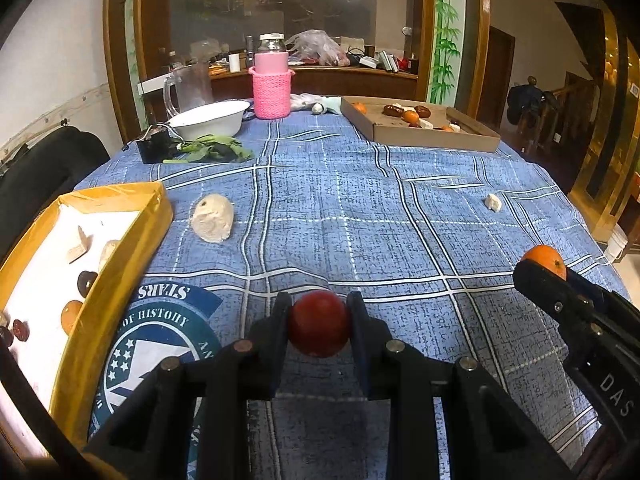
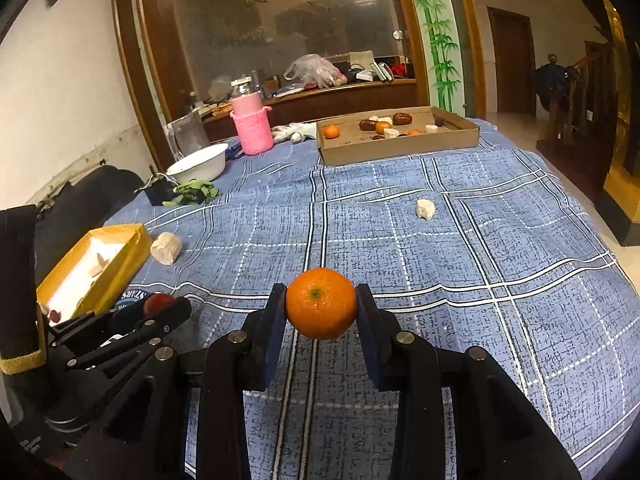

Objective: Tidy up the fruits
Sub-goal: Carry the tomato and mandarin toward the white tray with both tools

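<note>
Looking along the left wrist view, the left gripper (image 1: 319, 324) has its fingers (image 1: 276, 328) closed on a dark red fruit (image 1: 319, 322), lifted clear of the blue checked cloth on the tabletop (image 1: 360, 208), evidently in carriage toward a container. A yellow box (image 1: 120, 248) sits at the tabletop's left edge, holding a few dark and orange fruits and pale pieces; its near end is cut off by the frame, so the full contents cannot be counted. A cardboard tray (image 1: 432, 140) at the far right corner holds oranges, dark red fruits and pale pieces. Two pale lumps lie loose on the cloth, a large one (image 1: 212, 218) beside the yellow box and a small one (image 1: 493, 202) toward the right edge; what they are is not clear. Turning to the right wrist view, the right gripper (image 2: 321, 304) has its fingers (image 2: 370, 320) clamped on an orange (image 2: 321, 303), stem end facing the camera, also held above the cloth. The left gripper appears at lower left, the red fruit only partly visible. Judging by the mixed contents, the sorting rule and which container takes each fruit cannot be determined. A white bowl (image 2: 198, 164) and pink knitted holder (image 2: 252, 130) stand at the far edge, uninvolved.
</note>
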{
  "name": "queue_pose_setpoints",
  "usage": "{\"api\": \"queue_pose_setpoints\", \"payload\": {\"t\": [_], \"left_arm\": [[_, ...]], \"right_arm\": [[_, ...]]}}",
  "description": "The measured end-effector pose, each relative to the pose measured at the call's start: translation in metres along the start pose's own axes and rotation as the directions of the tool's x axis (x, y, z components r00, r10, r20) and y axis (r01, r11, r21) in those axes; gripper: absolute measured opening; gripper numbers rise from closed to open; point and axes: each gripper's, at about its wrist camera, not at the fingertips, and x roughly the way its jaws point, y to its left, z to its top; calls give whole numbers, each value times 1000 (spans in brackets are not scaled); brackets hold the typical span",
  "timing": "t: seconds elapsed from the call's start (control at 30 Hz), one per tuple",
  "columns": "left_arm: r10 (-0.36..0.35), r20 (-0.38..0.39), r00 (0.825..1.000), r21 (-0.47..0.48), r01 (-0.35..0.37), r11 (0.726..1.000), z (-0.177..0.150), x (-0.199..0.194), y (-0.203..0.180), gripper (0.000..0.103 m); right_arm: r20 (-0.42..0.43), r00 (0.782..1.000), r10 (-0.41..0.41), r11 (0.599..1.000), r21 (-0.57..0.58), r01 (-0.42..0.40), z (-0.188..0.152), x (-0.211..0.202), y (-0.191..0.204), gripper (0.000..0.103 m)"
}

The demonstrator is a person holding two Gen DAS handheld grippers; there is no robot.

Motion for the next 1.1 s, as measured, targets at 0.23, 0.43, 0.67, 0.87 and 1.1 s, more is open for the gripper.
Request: {"api": "queue_pose_setpoints", "payload": {"t": [0.23, 0.43, 0.67, 0.87, 1.1], "left_arm": [[9, 14, 1000, 1, -9, 1000, 0, -2, 0, 31], [9, 8, 1000, -9, -9, 1000, 0, 0, 3, 31], [13, 14, 1000, -24, -12, 1000, -1, -2, 5, 31], [20, 25, 999, -28, -19, 999, -1, -4, 6, 31], [50, -19, 999, -52, -51, 997, -3, -6, 15, 31]], "right_arm": [[11, 1000, 8, 1000, 8, -9, 0, -4, -3, 33], [21, 1000, 13, 1000, 4, -13, 0, -6, -3, 33], [32, 999, 16, 1000, -7, -16, 0, -9, -1, 33], [40, 999, 18, 1000, -9, -17, 0, -10, -1, 33], [41, 999, 20, 1000, -17, -19, 1, -10, 1, 33]]}}
